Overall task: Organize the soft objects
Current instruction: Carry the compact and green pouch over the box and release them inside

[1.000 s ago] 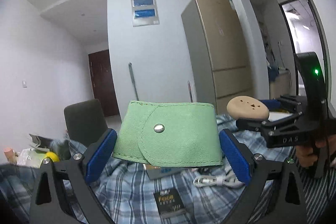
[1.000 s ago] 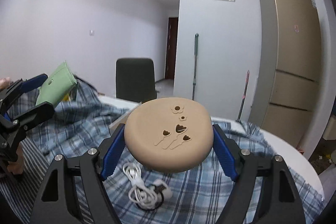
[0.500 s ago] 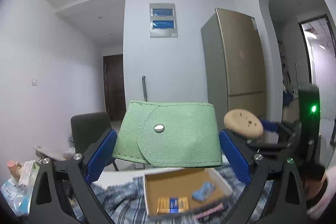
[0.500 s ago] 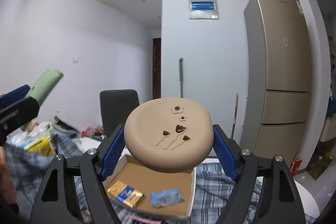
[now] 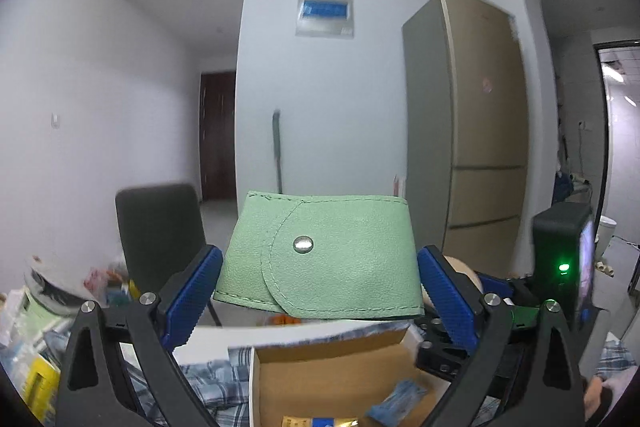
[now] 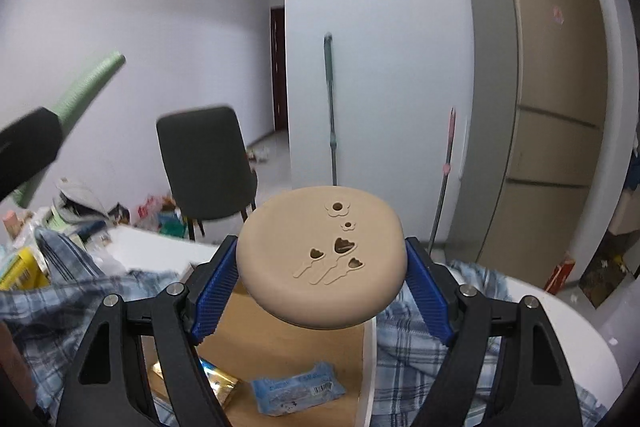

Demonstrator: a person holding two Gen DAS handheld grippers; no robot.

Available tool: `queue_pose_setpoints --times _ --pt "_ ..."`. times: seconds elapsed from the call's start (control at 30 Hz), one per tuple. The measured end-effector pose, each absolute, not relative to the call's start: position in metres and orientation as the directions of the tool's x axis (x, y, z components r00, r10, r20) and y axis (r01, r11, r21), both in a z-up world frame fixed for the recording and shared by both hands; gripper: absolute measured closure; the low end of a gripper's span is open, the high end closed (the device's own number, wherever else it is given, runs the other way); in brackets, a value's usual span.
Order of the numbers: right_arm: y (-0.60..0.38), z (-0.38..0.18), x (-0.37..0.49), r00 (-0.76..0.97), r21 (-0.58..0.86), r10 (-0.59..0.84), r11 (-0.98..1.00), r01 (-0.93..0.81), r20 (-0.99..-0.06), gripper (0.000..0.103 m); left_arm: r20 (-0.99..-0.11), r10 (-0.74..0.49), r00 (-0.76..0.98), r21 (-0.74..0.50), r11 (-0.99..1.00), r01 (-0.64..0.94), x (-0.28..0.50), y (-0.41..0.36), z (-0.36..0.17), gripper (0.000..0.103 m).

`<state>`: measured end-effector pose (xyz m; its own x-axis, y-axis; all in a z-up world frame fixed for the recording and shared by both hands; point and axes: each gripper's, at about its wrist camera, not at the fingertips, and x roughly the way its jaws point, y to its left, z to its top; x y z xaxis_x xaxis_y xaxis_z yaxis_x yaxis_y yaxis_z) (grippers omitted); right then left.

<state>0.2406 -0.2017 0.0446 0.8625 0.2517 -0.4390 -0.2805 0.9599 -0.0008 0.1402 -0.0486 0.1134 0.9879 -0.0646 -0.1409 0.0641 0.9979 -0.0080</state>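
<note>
My left gripper [image 5: 320,281] is shut on a green soft pouch [image 5: 320,259] with a metal snap, held in the air above an open cardboard box [image 5: 332,383]. My right gripper [image 6: 320,281] is shut on a round tan soft pad [image 6: 320,259] with flower cut-outs, held above the same box [image 6: 280,339]. The box holds a blue packet [image 6: 298,393] and a gold-blue packet [image 6: 216,383]. The pouch also shows at the upper left of the right wrist view [image 6: 86,89]. The right gripper's body with a green light [image 5: 562,267] is at the right of the left wrist view.
A plaid blue cloth [image 6: 424,347] covers the white round table [image 6: 560,327]. A dark chair [image 6: 208,163] stands behind it. Clutter and a yellow box [image 6: 20,267] lie at the left. A tall fridge [image 6: 540,107] and a mop [image 6: 330,115] stand at the back.
Both grippers have moved forward over the box while holding their objects. The right gripper now sits close beside the left one, and the tan pad is mostly hidden behind the left finger.
</note>
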Motion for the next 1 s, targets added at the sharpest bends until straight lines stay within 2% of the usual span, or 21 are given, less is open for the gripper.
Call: queue_pose_setpoints --times 0.13,0.23,0.4,0.5,0.63,0.77,1.0 --pt "-0.192 0.011 0.265 0.778 -0.021 0.259 0.944 -0.330 -0.572 0.024 -0.275 -0.084 0.958 -0.038 0.996 0.076 0.185 -0.035 0.081 0.004" --pt "-0.192 -0.013 0.276 0.718 0.011 0.268 0.940 -0.341 -0.642 0.024 -0.356 -0.064 0.932 -0.016 0.998 0.062 0.210 -0.035 0.060 0.004" --pt "-0.192 -0.032 0.283 0.654 0.040 0.291 0.928 -0.370 -0.699 0.024 -0.524 -0.078 0.848 -0.047 0.997 0.063 0.245 -0.027 0.024 0.004" --pt "-0.193 -0.037 0.286 0.633 0.055 0.300 0.925 -0.377 -0.714 0.023 -0.583 -0.066 0.810 -0.041 0.998 0.052 0.256 -0.025 0.012 0.004" --pt "-0.189 -0.044 0.288 0.603 0.072 0.314 0.918 -0.390 -0.733 0.021 -0.603 -0.078 0.794 -0.039 0.997 0.068 0.261 -0.032 0.006 0.004" --pt "-0.188 -0.046 0.288 0.616 0.040 0.290 0.921 -0.387 -0.733 0.012 -0.596 -0.092 0.798 -0.051 0.996 0.077 0.251 -0.032 0.000 0.001" --pt "-0.196 -0.025 0.279 0.655 0.044 0.299 0.925 -0.376 -0.693 0.012 -0.555 -0.084 0.828 -0.065 0.996 0.057 0.242 -0.027 0.006 0.000"
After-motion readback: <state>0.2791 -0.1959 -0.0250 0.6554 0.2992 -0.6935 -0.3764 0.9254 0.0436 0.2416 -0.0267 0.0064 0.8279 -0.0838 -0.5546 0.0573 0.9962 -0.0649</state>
